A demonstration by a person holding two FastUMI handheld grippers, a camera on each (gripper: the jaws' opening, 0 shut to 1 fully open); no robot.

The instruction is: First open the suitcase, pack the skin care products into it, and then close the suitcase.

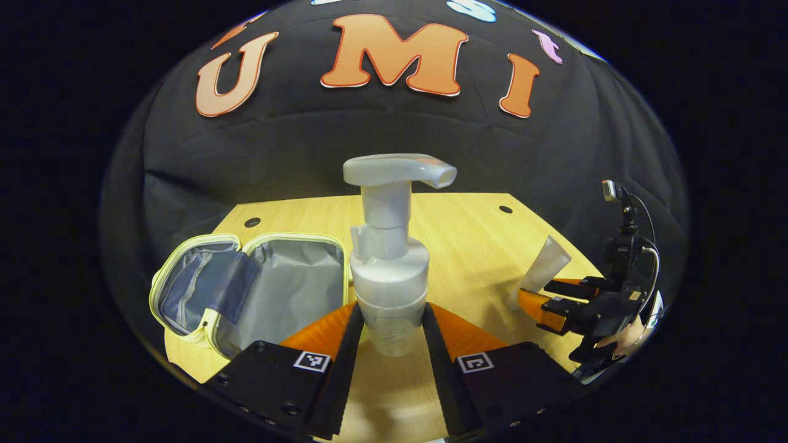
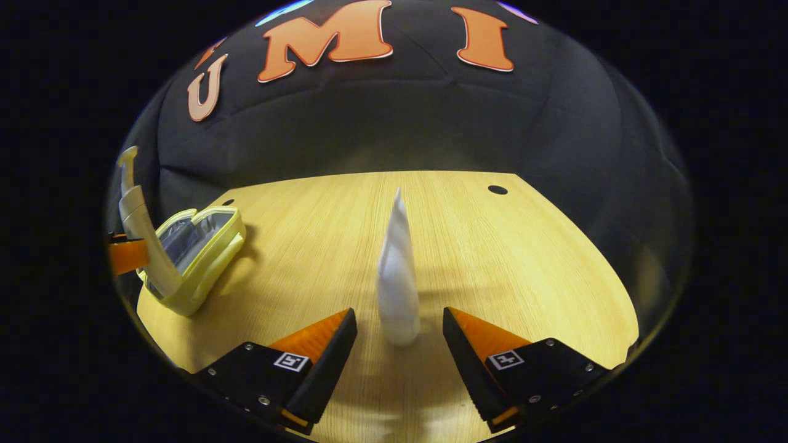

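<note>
both jaws differ: left gripper (image 1: pixel 392 323) clamps a white pump bottle (image 1: pixel 389 258), right gripper (image 2: pixel 399 332) gapes around a white tube (image 2: pixel 398 277).

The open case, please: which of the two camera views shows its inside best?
The left gripper view: the open case lies spread flat on the table, its grey lining facing the camera. In the right gripper view the case sits small at the left edge, partly behind the pump bottle.
</note>
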